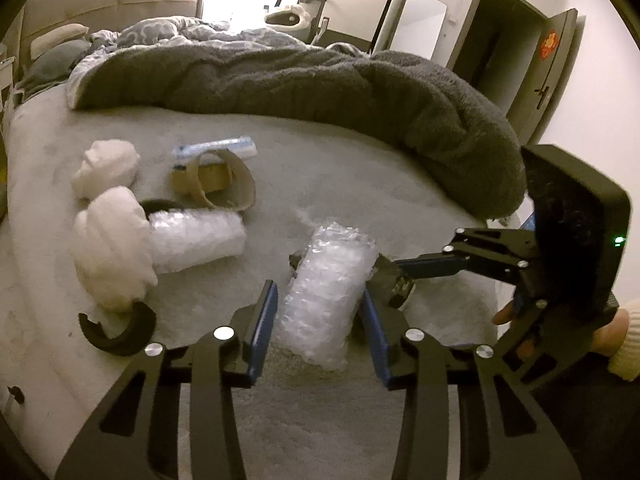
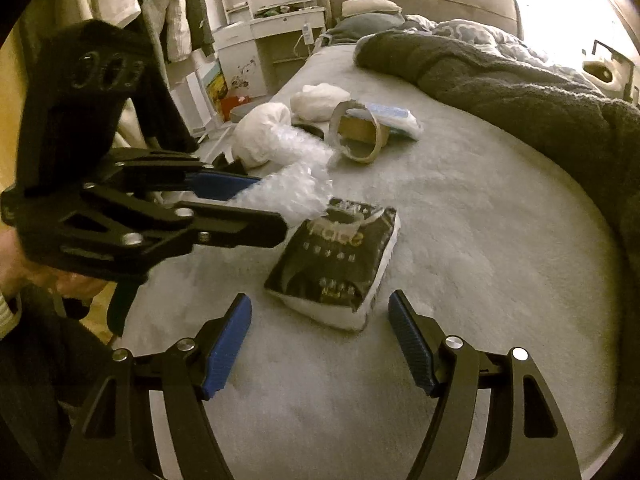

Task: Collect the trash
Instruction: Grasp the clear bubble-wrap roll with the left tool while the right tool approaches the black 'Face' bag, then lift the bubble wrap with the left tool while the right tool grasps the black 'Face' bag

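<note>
A roll of clear bubble wrap (image 1: 328, 292) lies on the grey bed cover between the fingers of my left gripper (image 1: 320, 312), which is open around it; small gaps show on both sides. The roll also shows in the right wrist view (image 2: 288, 192), beside the left gripper (image 2: 256, 200). A black tissue pack (image 2: 340, 268) lies just ahead of my right gripper (image 2: 320, 312), which is open and empty. In the left wrist view the right gripper (image 1: 404, 280) reaches in from the right, with the pack (image 1: 384, 276) behind the roll.
Further trash lies at the left: a second bubble wrap roll (image 1: 196, 240), two white wads (image 1: 112, 252), a cardboard tape ring (image 1: 224, 184), a blue-white packet (image 1: 220, 150) and black curved pieces (image 1: 120, 332). A dark fleece blanket (image 1: 320, 80) lies bunched across the bed.
</note>
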